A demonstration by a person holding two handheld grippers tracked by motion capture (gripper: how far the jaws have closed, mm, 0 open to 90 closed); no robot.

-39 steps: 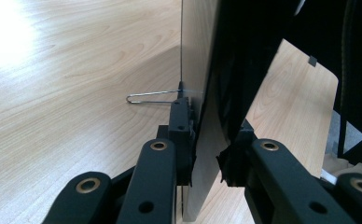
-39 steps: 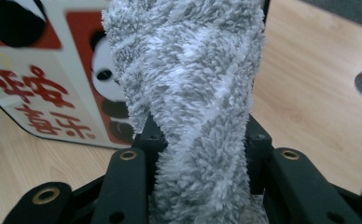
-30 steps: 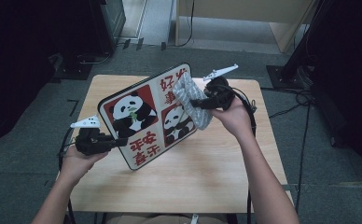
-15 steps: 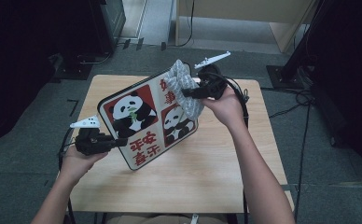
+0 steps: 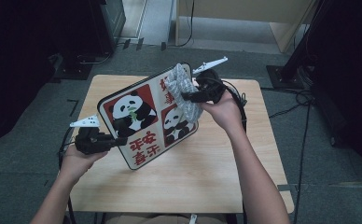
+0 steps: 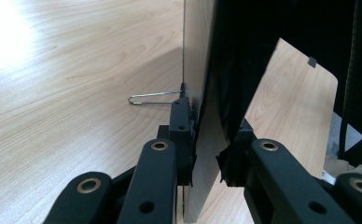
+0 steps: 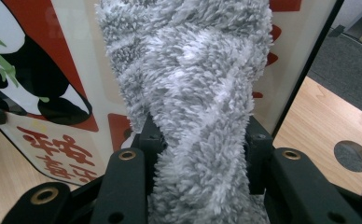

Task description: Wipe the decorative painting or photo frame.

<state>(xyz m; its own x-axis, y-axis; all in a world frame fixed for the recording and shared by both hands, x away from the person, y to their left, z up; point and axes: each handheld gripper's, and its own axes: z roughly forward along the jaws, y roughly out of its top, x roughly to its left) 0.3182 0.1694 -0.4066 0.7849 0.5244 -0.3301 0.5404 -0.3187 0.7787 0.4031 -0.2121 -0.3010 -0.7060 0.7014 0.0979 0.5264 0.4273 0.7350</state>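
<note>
The panda board [image 5: 146,121] is held tilted above the wooden table [image 5: 207,186], clamped by the left gripper [image 5: 118,141]. A grey cloth [image 5: 184,91] is pinched against the board by the right gripper [image 5: 188,96]. Grey floor [image 5: 44,116] is seen around the table.

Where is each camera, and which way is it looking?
High view: above the person's side of the table, looking forward and down; both forearms, left gripper and right gripper show.
Left gripper view: rides the left gripper, looking along its jaws clamped on the panda board's edge.
Right gripper view: rides the right gripper, facing the fluffy grey cloth it grips against the board.
Shared: all three show the panda board and wooden table.
</note>
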